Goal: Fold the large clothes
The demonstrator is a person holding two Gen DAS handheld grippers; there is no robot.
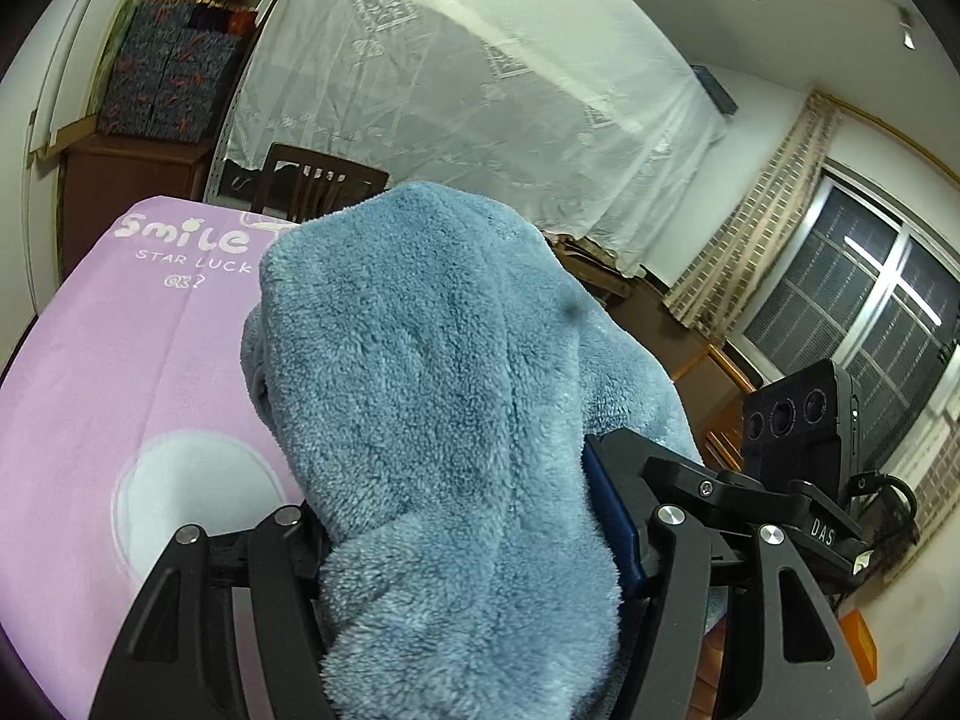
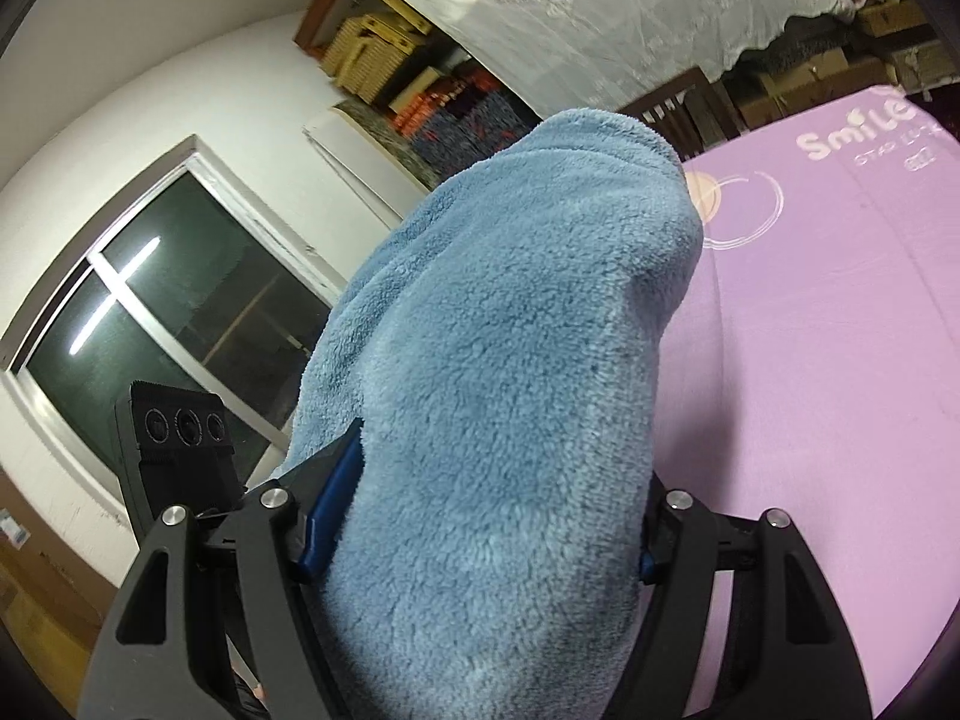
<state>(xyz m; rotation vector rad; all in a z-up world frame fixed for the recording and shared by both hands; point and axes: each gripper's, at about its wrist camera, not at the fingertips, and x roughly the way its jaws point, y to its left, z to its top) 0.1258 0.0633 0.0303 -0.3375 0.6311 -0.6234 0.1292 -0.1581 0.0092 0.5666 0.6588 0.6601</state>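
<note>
A thick light-blue fleece garment (image 1: 432,372) fills the middle of both views and drapes over both grippers, hiding their fingertips. My left gripper (image 1: 474,516) is shut on a bunch of the fleece and holds it up above the pink sheet (image 1: 108,360). One blue pad (image 1: 612,516) shows at the right of the bunch. My right gripper (image 2: 480,516) is shut on another bunch of the same fleece garment (image 2: 516,330), with a blue pad (image 2: 336,498) showing at the left. The sheet (image 2: 840,330) lies to its right.
The sheet, printed "Smile", covers a flat surface. A wooden chair (image 1: 318,180) stands at its far edge. A white lace cloth (image 1: 480,72) covers shelving behind. Stacked boxes (image 1: 174,78) and a dark window (image 1: 870,312) are around. The other gripper's camera block (image 1: 798,420) is close by.
</note>
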